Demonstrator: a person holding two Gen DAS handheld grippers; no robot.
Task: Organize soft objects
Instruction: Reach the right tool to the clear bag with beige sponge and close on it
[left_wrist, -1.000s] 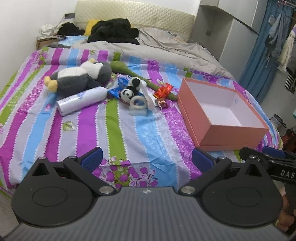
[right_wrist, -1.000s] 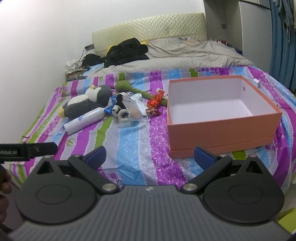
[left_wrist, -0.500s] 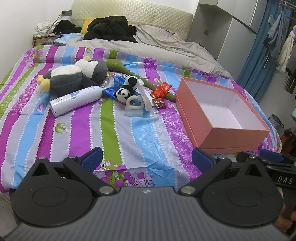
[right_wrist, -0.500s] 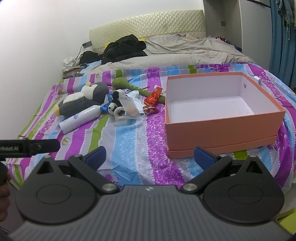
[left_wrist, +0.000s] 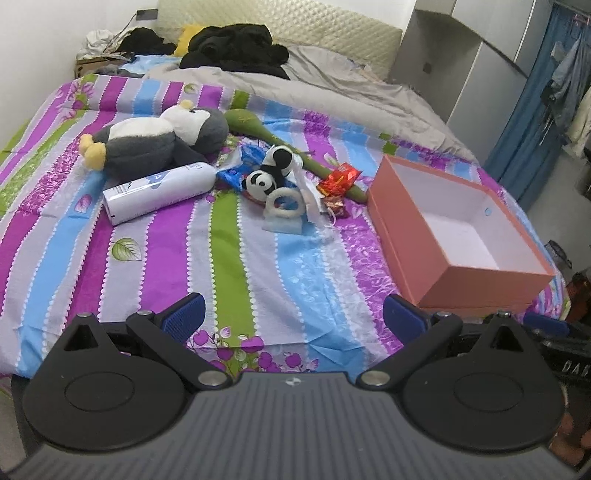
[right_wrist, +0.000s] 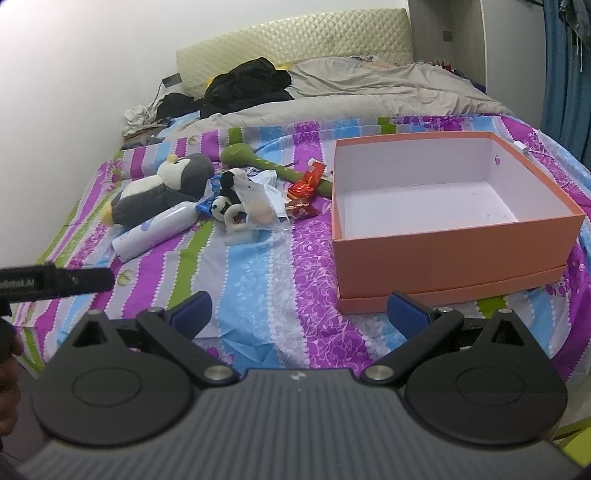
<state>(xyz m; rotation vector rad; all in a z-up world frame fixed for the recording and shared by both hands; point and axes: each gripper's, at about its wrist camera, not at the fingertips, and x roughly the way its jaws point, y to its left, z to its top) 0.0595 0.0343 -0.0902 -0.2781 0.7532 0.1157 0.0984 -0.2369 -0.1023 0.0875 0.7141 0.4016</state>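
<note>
Left gripper (left_wrist: 293, 319): nearest in the left wrist view, over the near edge of the bed; jaws wide apart, blue pads holding nothing.
Right gripper (right_wrist: 299, 315): nearest in the right wrist view, also at the near edge; jaws wide apart, empty. It sits just right of the left gripper, whose body shows as a dark bar at this view's left margin.
Bedspread (left_wrist: 177, 258): striped purple, blue, green and grey, with a bare stretch between the grippers and the objects.
Box (right_wrist: 454, 236): orange with a white inside, open and empty, on the right of the bedspread, close to the right gripper.
White ring (left_wrist: 285, 199): standing on a pale block, the nearest piece of the pile, left of the box and apart from it.
Panda plush (left_wrist: 267, 173): small, black and white, just behind the ring and touching it.
Clear plastic bag (right_wrist: 258, 203): crumpled, draped against the panda's right side.
White bottle (left_wrist: 159, 192): lying on its side, left of the panda, angled far-right.
Blue wrapper (left_wrist: 232, 173): between the bottle's far end and the panda.
Red wrappers (left_wrist: 338, 181): two, between the pile and the box's far-left corner.
Penguin plush (left_wrist: 155, 142): grey and white with yellow feet, on its side behind the bottle, touching it.
Green plush (left_wrist: 258, 127): long, running from beside the penguin's head toward the box.
Grey duvet (left_wrist: 332, 92): rumpled across the far half of the bed.
Black clothes (left_wrist: 232, 46): heaped at the far end by the quilted headboard (left_wrist: 314, 26).
</note>
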